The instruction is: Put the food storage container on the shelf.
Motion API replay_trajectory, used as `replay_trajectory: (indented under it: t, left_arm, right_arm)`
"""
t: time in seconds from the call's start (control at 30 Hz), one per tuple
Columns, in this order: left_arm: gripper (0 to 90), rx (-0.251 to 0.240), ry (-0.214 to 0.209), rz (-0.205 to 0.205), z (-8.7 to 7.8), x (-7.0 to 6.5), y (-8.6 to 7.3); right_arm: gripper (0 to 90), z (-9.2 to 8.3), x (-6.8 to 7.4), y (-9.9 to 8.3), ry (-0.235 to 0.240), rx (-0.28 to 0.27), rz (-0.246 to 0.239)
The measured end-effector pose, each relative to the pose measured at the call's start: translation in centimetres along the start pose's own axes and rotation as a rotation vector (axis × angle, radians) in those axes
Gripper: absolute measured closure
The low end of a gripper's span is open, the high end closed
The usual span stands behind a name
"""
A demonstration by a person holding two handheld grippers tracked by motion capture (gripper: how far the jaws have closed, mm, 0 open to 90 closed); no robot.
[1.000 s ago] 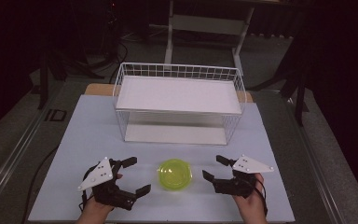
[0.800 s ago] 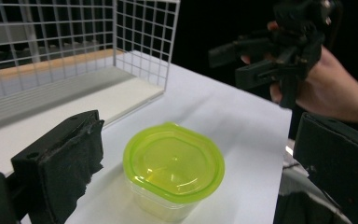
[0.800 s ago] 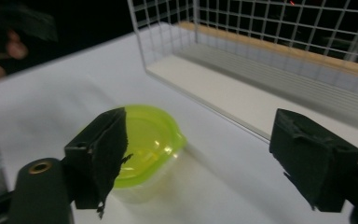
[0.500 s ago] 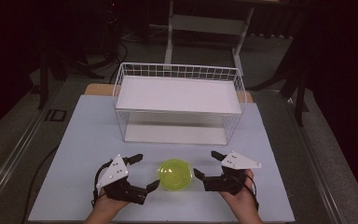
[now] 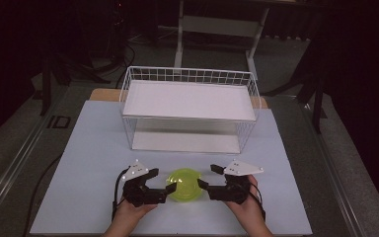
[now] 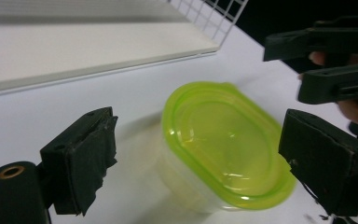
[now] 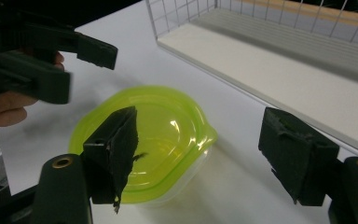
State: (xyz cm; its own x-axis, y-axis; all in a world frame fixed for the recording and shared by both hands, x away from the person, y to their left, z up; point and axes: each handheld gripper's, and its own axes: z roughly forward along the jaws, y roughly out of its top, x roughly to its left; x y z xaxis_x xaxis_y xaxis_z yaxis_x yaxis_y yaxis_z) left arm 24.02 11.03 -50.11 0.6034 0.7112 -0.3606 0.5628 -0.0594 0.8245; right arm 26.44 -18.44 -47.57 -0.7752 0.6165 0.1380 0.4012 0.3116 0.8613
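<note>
Both grippers sit wide open, jaws just been closing a bit: left gripper (image 5: 162, 181) and right gripper (image 5: 208, 177) flank the clear plastic tub with lime-green lid (image 5: 184, 184), nothing gripped.

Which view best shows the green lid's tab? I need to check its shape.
The right gripper view: the lid is close, its tab pointing right. The left gripper view has it blurred; the high view shows it small.

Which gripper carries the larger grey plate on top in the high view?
The right gripper: its plate juts well out; the left gripper bears a smaller one.
</note>
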Motion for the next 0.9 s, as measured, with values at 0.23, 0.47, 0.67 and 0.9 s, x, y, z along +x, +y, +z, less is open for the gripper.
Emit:
replay_trajectory:
  t: [0.23,0.47,0.67,0.9]
  left_arm:
    - [26.3,0.061,0.008,-0.139,0.7,0.4,-1.3]
    - [52.6,0.128,-0.081,-0.226,0.5,0.9,-1.6]
    - [67.2,0.147,-0.115,-0.238,0.3,0.3,-1.5]
    - [80.8,0.118,-0.065,-0.224,-0.4,-1.1,-1.4]
  right_arm:
    - [43.1,1.1,-0.6,-0.9,0.065,0.067,0.11]
    - [54.9,1.4,-1.0,-1.4,0.065,0.114,0.187]
    - [63.2,1.7,-0.8,-1.4,0.091,0.148,0.239]
    - [79.3,1.0,-0.4,-1.3,0.09,0.131,0.335]
